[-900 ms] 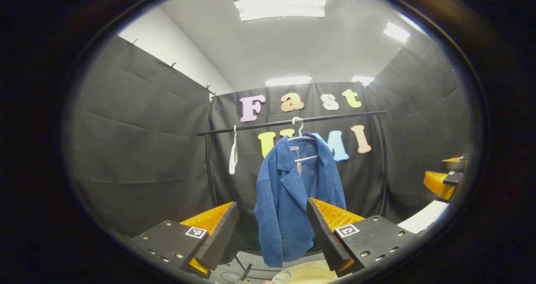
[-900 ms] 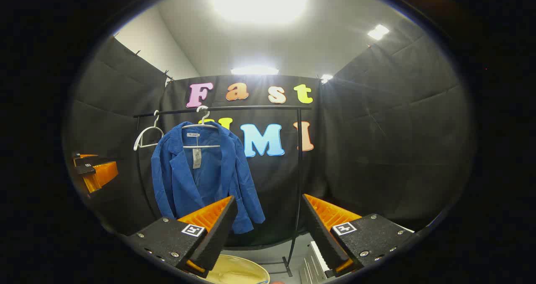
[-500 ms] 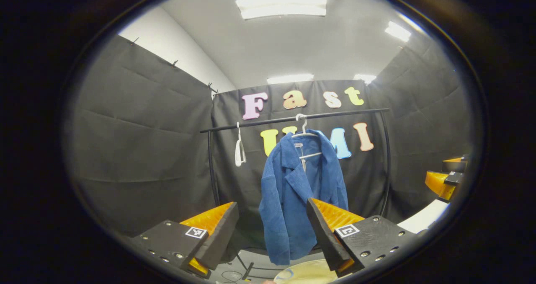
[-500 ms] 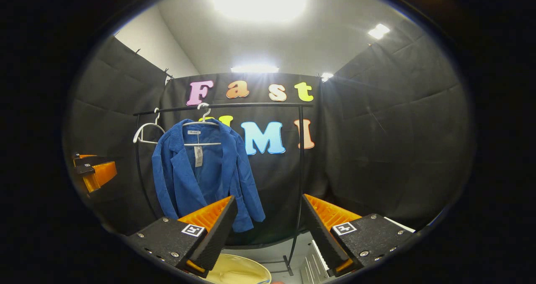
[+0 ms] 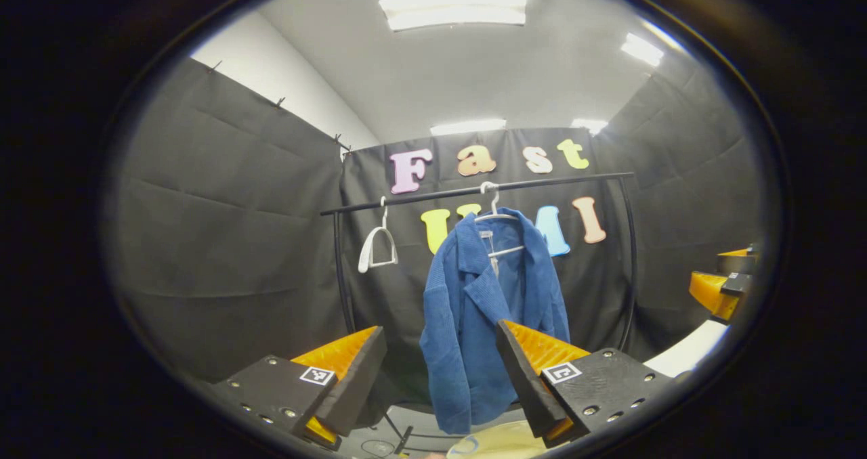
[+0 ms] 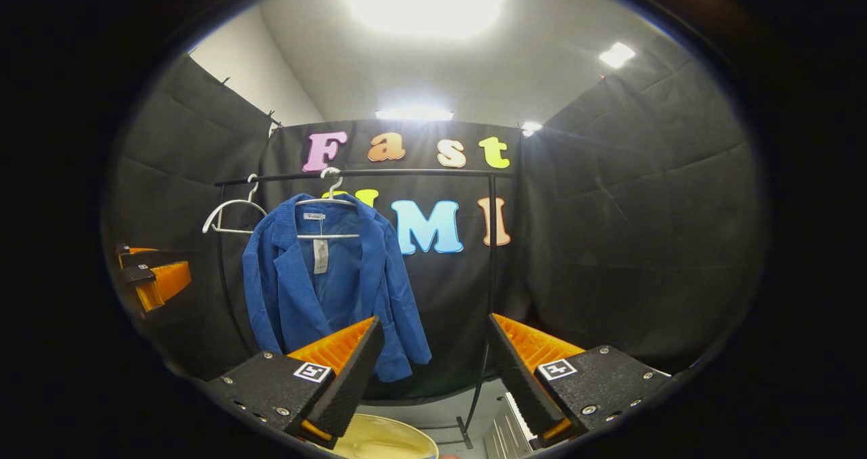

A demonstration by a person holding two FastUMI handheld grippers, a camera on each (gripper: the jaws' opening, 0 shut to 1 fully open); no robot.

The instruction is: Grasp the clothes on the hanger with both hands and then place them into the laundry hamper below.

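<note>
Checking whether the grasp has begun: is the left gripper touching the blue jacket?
Apart. The right gripper view shows the left gripper off to the side of the jacket, with dark wall between them.

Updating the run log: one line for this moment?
phase: approach | left claw: open | right claw: open | blue jacket: on hanger | hamper: below

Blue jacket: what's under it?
Under the blue jacket a pale round hamper rim shows on the floor. Its inside and far side are cut off behind the tongs.
</note>
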